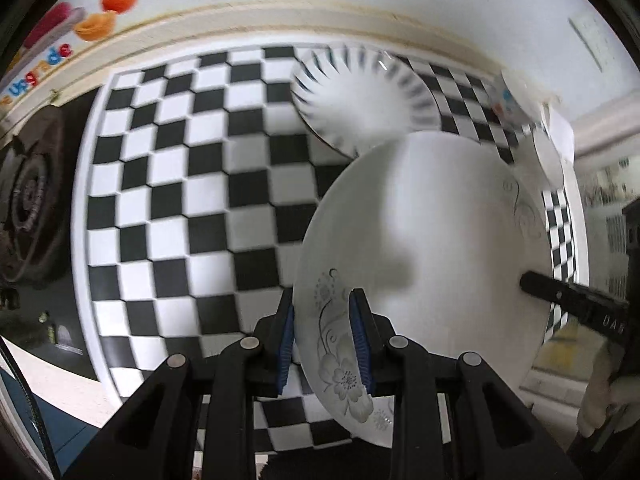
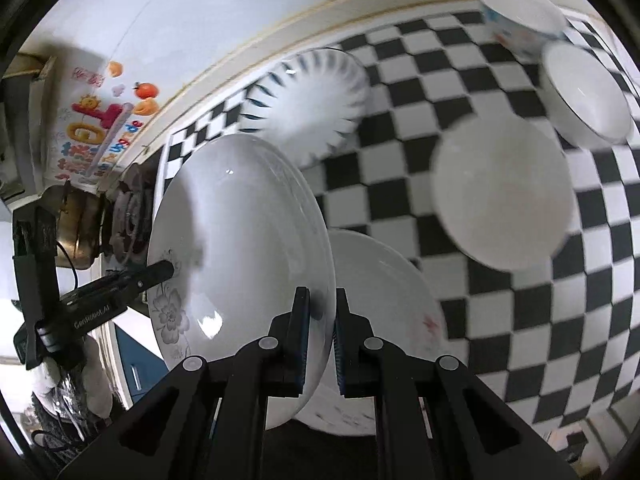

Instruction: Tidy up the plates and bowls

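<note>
A white plate with grey flowers [image 1: 432,248] is held up off the checkered cloth by both grippers. My left gripper [image 1: 326,340] is shut on its flowered rim. My right gripper [image 2: 320,332] is shut on the opposite rim of the same plate [image 2: 240,248]; its finger shows in the left wrist view [image 1: 560,292]. A blue-striped plate [image 1: 364,96] lies at the back, also in the right wrist view [image 2: 308,100]. Another white plate [image 2: 384,300] lies under the held one. A white bowl [image 2: 504,192] and two more bowls [image 2: 584,92] [image 2: 516,12] stand to the right.
The black-and-white checkered cloth [image 1: 192,184] covers the counter. A gas stove burner [image 1: 32,200] lies left of it. A white wall with fruit stickers [image 1: 108,4] runs along the back.
</note>
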`<state>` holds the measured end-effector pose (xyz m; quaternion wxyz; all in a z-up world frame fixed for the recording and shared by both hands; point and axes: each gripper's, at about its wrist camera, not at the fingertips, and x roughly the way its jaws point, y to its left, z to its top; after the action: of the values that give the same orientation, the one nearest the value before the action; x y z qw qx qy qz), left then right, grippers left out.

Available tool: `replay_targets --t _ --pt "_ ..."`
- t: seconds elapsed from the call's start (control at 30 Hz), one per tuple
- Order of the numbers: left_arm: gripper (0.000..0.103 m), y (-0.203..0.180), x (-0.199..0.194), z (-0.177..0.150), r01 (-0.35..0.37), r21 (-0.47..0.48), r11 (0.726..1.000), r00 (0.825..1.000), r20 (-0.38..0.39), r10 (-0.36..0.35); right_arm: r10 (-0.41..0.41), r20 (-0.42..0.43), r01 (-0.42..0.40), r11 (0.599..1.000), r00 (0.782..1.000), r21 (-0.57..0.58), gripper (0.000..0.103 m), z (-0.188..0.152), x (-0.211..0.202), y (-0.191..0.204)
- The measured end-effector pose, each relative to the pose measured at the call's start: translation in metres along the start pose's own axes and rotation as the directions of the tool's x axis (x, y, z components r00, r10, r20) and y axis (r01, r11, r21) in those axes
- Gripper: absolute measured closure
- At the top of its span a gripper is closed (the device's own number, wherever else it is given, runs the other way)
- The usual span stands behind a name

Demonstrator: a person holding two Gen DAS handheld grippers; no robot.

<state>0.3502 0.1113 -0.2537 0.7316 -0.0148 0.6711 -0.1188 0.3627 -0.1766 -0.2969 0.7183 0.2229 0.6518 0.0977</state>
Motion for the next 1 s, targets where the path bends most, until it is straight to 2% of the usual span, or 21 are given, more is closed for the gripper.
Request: replay_targets --t 0.23,0.43,0.73,1.0 --pt "0.079 -0.024 0.040 -0.019 -0.005 0.011 1.000 0.996 -0.094 0.006 -0.029 -0.035 0.031 0.998 0.999 0.051 0.090 -0.024 0.008 -0.050" --pt "0.079 -0.030 0.056 -0.029 -0.023 0.011 1.000 0.990 -0.138 0.024 -0.026 -0.082 0.032 0.997 0.996 0.071 0.090 -0.039 0.023 -0.073" --pt "0.079 -0.034 0.066 -0.033 -0.098 0.037 0.994 0.981 -0.162 0.103 -0.016 -0.115 0.022 0.998 0.993 0.053 0.091 -0.042 0.038 -0.076" --pt "0.079 -0.050 0.074 -0.030 -0.121 0.050 0.991 0.977 -0.168 0.127 -0.037 -0.139 0.042 0.999 0.990 0.031 0.091 -0.041 0.044 -0.073"
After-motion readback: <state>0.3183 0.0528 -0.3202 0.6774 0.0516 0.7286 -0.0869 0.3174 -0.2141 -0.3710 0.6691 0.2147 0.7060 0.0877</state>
